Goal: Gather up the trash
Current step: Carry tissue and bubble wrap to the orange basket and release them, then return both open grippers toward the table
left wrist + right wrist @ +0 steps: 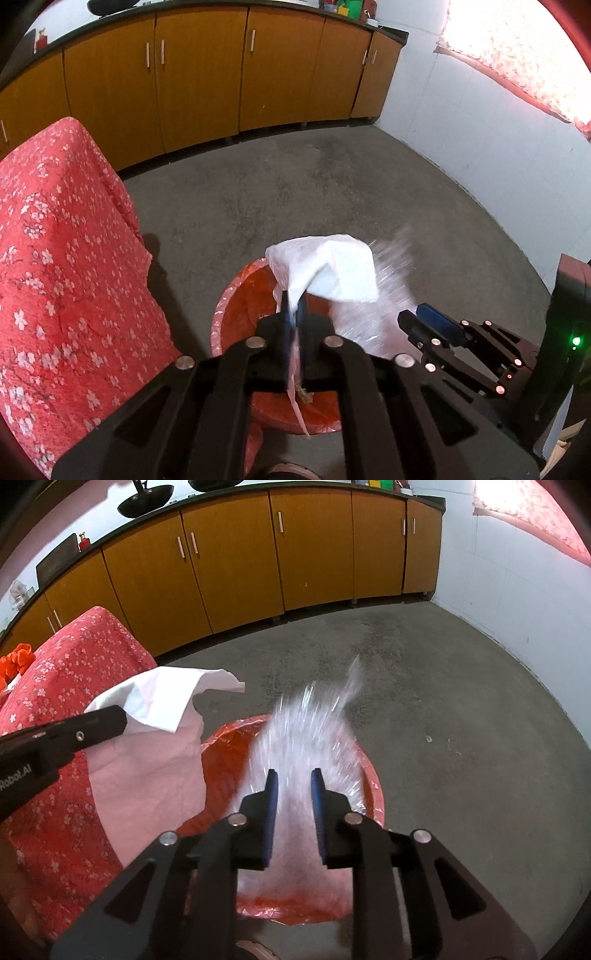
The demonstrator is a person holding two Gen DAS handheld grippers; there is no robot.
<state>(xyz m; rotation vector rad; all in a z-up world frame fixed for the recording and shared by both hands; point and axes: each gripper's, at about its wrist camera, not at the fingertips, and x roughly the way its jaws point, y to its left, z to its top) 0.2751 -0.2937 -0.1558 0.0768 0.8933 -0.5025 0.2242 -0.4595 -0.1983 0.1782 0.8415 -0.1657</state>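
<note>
Trash bin (373,794), red, bag-lined, sits on the floor directly under both grippers. Left gripper (293,314) nearly closed, pinching a white paper sheet (332,273) over the bin. Right gripper (294,786) jaws apart, blurred clear plastic wrap (306,731) between them, contact unclear. Red floral cloth (55,240) at left. Orange cabinets (240,554) along the far wall.

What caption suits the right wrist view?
Right gripper open around clear plastic above red-lined bin.
</note>
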